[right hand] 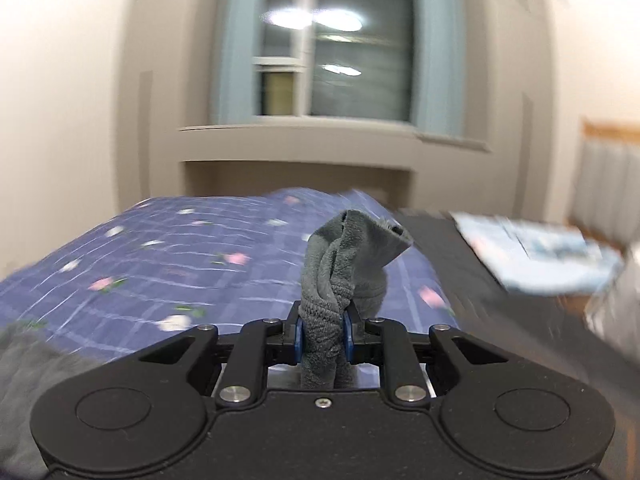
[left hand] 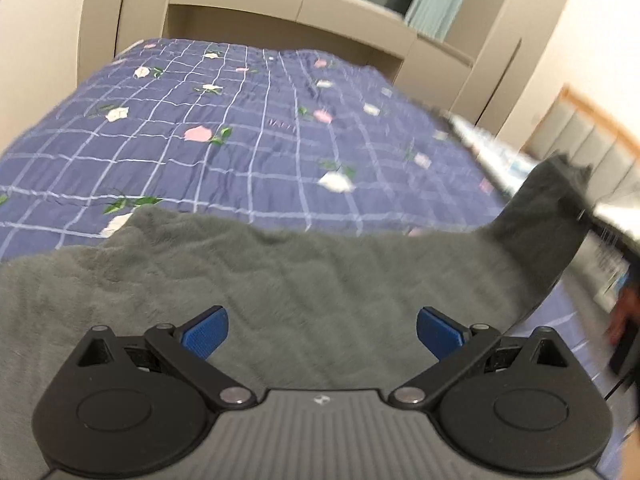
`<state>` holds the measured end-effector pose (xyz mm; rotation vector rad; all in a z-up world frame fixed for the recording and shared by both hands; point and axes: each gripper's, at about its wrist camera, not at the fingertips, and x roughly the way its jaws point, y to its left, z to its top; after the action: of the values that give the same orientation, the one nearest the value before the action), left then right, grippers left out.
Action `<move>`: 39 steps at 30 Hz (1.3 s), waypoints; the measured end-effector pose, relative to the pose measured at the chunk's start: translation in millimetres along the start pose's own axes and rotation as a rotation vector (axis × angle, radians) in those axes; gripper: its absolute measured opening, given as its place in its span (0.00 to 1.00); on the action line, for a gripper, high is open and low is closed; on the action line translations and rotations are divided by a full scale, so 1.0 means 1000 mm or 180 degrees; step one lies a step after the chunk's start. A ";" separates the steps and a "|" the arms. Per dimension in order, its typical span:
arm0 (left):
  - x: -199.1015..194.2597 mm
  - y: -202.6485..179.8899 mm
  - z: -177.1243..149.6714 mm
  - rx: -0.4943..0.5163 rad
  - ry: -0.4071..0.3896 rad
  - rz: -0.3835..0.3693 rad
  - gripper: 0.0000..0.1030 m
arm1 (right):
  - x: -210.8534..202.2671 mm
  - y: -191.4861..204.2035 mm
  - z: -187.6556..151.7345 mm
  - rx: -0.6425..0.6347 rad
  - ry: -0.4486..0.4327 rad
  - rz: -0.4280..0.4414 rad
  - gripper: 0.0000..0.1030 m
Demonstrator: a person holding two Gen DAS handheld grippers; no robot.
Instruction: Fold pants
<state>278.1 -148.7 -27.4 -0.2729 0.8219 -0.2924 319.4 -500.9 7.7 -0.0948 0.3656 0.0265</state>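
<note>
Grey fleecy pants [left hand: 280, 280] are spread across the near side of the bed, on top of a purple-blue checked quilt with pink and white flowers [left hand: 224, 128]. Seen from the left wrist, the left tongs [left hand: 322, 334] are spread wide, blue pads well apart, hovering just above the fuzzy fabric with nothing pinched between them. Off to the right in that same view one corner of the pants is pulled up off the quilt into a peak, and it's pretty blurry there, so I can't make out much of what has hold of it.

The right wrist view clears that up: the right tongs [right hand: 323, 338] are squeezed narrow on a bunched-up wad of the grey fleece [right hand: 344, 264], the ribbed edge jammed between the blue pads and the rest of the wad sticking up past the tips. More grey fabric shows at the lower left of that view.

Behind the bed there's a beige built-in ledge [right hand: 320, 136] under a window with pale blue curtains [right hand: 336, 52]. Everything on the right edge is smeared.
</note>
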 end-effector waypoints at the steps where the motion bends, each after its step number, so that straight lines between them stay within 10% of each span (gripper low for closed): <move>1: -0.004 0.003 0.002 -0.0092 -0.0028 -0.0086 0.99 | -0.005 0.011 0.003 -0.0111 -0.0030 0.0064 0.19; 21: -0.004 0.037 -0.007 -0.0688 0.0118 -0.0454 0.99 | -0.010 0.198 -0.073 -0.1658 0.0687 0.0971 0.20; 30: 0.026 0.030 -0.012 -0.0964 0.0392 -0.0700 0.99 | -0.044 0.184 -0.073 -0.1648 0.0548 0.1225 0.66; 39: 0.063 0.025 -0.019 -0.1431 0.0619 -0.0937 0.92 | -0.046 0.118 -0.046 -0.1179 0.0279 0.0495 0.95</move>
<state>307.9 -150.7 -91.0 -0.8004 1.0376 -0.4125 255.0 -388.4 -28.9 -0.4346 0.4522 0.2447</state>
